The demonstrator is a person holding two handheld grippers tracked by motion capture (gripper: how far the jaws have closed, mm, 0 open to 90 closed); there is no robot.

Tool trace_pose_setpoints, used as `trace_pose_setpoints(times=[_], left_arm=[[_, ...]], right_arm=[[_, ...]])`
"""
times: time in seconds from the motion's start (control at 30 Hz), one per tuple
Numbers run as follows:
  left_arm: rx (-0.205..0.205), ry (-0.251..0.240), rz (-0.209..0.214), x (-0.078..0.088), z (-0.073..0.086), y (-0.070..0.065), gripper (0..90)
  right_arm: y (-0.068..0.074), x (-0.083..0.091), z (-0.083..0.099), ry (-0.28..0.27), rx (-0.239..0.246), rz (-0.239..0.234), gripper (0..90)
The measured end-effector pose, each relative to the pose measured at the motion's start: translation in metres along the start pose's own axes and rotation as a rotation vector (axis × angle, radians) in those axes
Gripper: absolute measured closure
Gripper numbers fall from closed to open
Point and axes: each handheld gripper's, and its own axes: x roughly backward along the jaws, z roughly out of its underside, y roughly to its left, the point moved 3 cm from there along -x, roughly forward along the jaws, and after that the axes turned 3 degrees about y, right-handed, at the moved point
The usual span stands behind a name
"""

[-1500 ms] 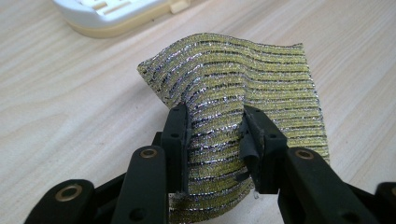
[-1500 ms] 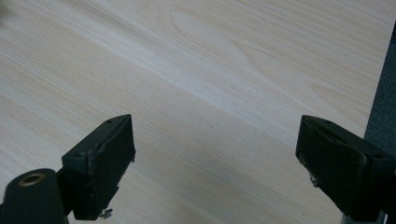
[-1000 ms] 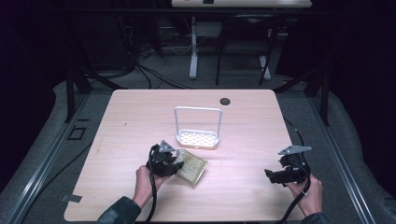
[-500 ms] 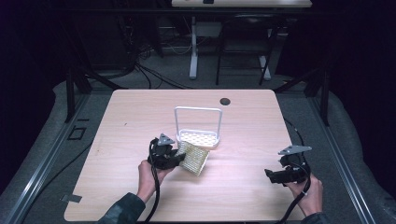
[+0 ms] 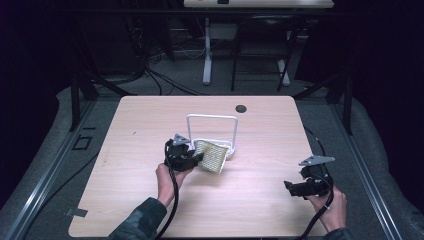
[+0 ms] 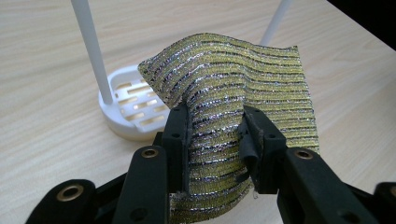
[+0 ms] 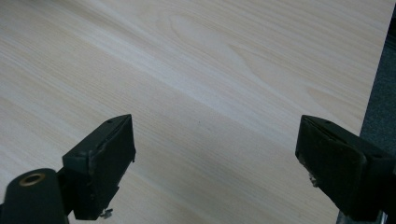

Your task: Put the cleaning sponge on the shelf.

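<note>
A shiny yellow-and-silver striped scouring cloth (image 5: pixel 212 155) hangs lifted off the table, with my left gripper (image 5: pixel 196 160) shut on it. In the left gripper view the cloth (image 6: pixel 243 102) bulges between the two black jaws of the left gripper (image 6: pixel 215 140). Just behind it stands a white rack (image 5: pixel 212 132), a slotted base (image 6: pixel 128 109) with a tall wire hoop. My right gripper (image 5: pixel 291 188) rests low at the table's near right, open, with bare wood between the jaws of the right gripper (image 7: pixel 215 158).
The wooden table (image 5: pixel 150 120) has a dark round grommet (image 5: pixel 241 108) near its far edge. The table's right edge (image 7: pixel 373 93) lies close beside my right gripper. Cables trail from both grippers toward the person.
My left gripper has raised the cloth off the table and carried it right, toward the rack's base. The right gripper has stayed put.
</note>
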Motion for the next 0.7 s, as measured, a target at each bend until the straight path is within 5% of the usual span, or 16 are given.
trace_pose_setpoints(times=[0.7], left_arm=[[0.059,-0.049,-0.100,-0.026,-0.015,0.002,65.2]], right_arm=[[0.000,-0.002,-0.001,-0.001,0.005,0.002,11.2]])
